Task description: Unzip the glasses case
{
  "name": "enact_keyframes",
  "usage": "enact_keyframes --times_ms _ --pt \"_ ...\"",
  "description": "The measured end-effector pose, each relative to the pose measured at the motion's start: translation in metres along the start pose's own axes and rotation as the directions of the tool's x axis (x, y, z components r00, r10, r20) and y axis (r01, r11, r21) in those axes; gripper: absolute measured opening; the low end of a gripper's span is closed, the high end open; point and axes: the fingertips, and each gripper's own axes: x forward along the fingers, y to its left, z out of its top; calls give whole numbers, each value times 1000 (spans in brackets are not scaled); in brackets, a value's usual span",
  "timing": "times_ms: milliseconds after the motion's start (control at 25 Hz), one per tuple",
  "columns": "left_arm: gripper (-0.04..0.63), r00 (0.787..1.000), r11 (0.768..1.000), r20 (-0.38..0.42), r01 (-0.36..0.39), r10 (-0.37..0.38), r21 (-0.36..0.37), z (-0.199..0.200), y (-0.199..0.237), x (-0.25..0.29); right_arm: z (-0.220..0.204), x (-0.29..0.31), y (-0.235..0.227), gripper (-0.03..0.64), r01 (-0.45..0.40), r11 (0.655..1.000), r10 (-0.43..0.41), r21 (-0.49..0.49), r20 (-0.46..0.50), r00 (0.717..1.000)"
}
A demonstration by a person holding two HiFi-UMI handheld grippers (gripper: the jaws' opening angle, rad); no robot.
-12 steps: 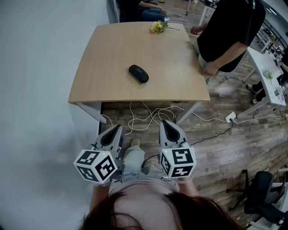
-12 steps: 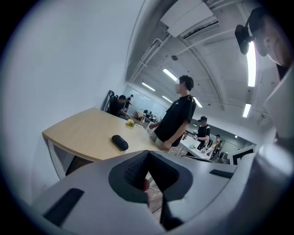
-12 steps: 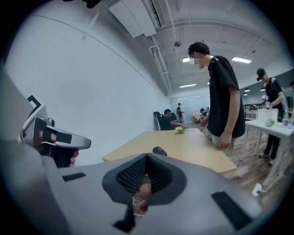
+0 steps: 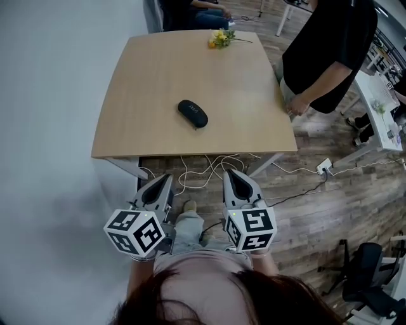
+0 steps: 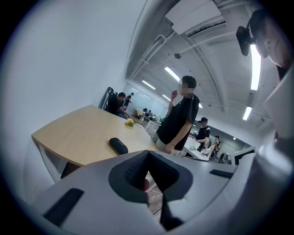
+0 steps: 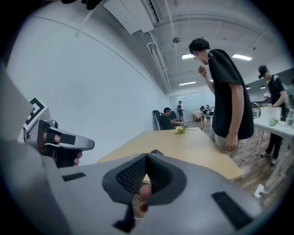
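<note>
The black glasses case point(image 4: 192, 113) lies zipped shut near the middle of the light wooden table point(image 4: 146, 127). It also shows in the left gripper view as a dark oval glasses case point(image 5: 118, 146), and its top edge peeks over the jaws in the right gripper view point(image 6: 157, 152). My left gripper point(image 4: 166, 179) and right gripper point(image 4: 231, 174) hang side by side in front of the table, well short of its near edge, over the floor. Both are shut with nothing between the jaws, which meet at the tips of the left gripper point(image 5: 148, 154) and the right gripper point(image 6: 147, 158).
A small bunch of yellow flowers point(image 4: 220, 39) lies at the table's far edge. A person in black point(image 4: 327, 51) stands at the table's right side, and another sits beyond the far end point(image 4: 196, 7). White cables point(image 4: 203, 168) and a power strip point(image 4: 325, 166) lie on the wood floor under the table.
The table and case sit a little lower and nearer in the head view. Both grippers keep the same places and stay shut.
</note>
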Motion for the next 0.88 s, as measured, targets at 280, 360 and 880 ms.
enact_keyframes --times_ms 280,360,880 --pt "-6 998 999 -34 52 -52 -4 22 21 35 16 37 -4 12 28 1000 -28 10 -2 1000" --pt "-6 997 998 -43 65 -65 -3 28 27 46 21 48 -6 12 37 999 -37 12 -3 999" --pt "-6 988 992 -90 121 -122 -24 60 91 99 49 124 -4 12 89 995 -90 46 21 996"
